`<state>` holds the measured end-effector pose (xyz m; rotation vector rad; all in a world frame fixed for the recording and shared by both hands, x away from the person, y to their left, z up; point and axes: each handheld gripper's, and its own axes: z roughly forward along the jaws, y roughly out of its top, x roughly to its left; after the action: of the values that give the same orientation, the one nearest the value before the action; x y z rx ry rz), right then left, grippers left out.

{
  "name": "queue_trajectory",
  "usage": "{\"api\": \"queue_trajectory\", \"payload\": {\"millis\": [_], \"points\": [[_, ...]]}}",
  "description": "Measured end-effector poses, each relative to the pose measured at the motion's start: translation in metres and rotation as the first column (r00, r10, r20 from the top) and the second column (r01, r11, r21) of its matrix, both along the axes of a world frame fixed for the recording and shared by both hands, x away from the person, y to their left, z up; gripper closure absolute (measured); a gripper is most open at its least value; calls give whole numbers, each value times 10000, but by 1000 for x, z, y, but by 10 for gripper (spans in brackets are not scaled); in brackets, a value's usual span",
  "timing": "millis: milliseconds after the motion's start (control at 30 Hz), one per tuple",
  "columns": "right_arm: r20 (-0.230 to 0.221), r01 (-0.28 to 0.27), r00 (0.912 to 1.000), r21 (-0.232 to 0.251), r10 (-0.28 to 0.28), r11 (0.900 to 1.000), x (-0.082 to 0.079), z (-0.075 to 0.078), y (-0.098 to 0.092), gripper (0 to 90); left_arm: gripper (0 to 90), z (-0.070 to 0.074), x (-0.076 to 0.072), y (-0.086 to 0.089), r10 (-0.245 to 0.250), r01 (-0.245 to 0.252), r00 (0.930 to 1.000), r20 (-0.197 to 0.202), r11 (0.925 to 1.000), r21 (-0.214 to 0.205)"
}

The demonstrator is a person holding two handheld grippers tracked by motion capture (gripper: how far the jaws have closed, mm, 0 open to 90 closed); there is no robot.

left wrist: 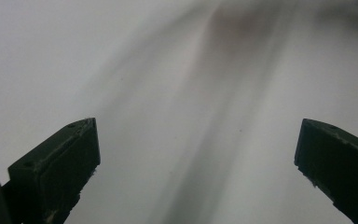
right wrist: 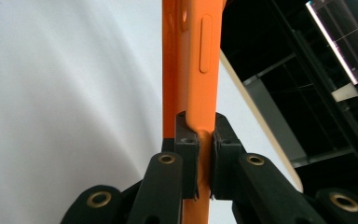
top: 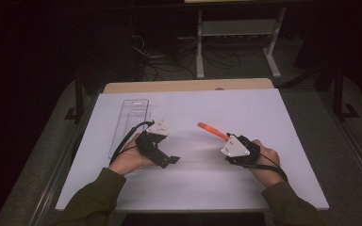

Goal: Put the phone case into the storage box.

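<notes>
An orange phone case (top: pixel 212 130) sticks out up and to the left from my right gripper (top: pixel 227 139), above the white table. In the right gripper view the case (right wrist: pixel 193 70) stands edge-on, and both black pads (right wrist: pixel 186 149) pinch its lower end, which dents between them. My left gripper (top: pixel 174 160) rests at the left centre of the table, pointing right. In the left gripper view the left gripper (left wrist: pixel 196 154) has its jaws wide apart with just bare white table between them.
A clear plastic package (top: pixel 129 125) lies flat on the white tabletop (top: pixel 245 108) just beyond the left hand. A wooden board edge (top: pixel 188 85) runs along the table's far side. Beyond it, a dark floor holds cables and a white frame (top: pixel 238 28).
</notes>
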<state>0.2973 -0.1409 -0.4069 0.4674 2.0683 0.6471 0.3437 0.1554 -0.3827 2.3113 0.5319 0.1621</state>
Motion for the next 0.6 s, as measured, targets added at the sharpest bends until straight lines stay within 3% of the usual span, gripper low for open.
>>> {"api": "queue_trajectory", "payload": {"millis": [200, 233, 300, 333, 600], "points": [[-378, 48, 9993, 339, -35, 9994, 2, 1, -3, 828, 0, -1, 0, -1, 24, -23, 10000, -19, 10000, 80], [-495, 87, 9988, 601, -57, 9982, 2, 1, -3, 828, 0, -1, 0, -1, 7, -7, 10000, -21, 9999, 114], [-585, 93, 9983, 568, -59, 9983, 4, 2, -5, 829, 0, -1, 0, 0, -68, 67, 10000, 28, 9998, 197], [-739, 208, 9972, 942, -138, 9953, 3, 2, -5, 828, 0, 0, 0, 0, -49, 48, 10000, 39, 9998, 198], [-1279, 431, 9916, 1738, -209, 9838, 4, 3, -5, 828, 0, -1, 0, 1, 6, -9, 9999, 158, 9999, 154]]}}
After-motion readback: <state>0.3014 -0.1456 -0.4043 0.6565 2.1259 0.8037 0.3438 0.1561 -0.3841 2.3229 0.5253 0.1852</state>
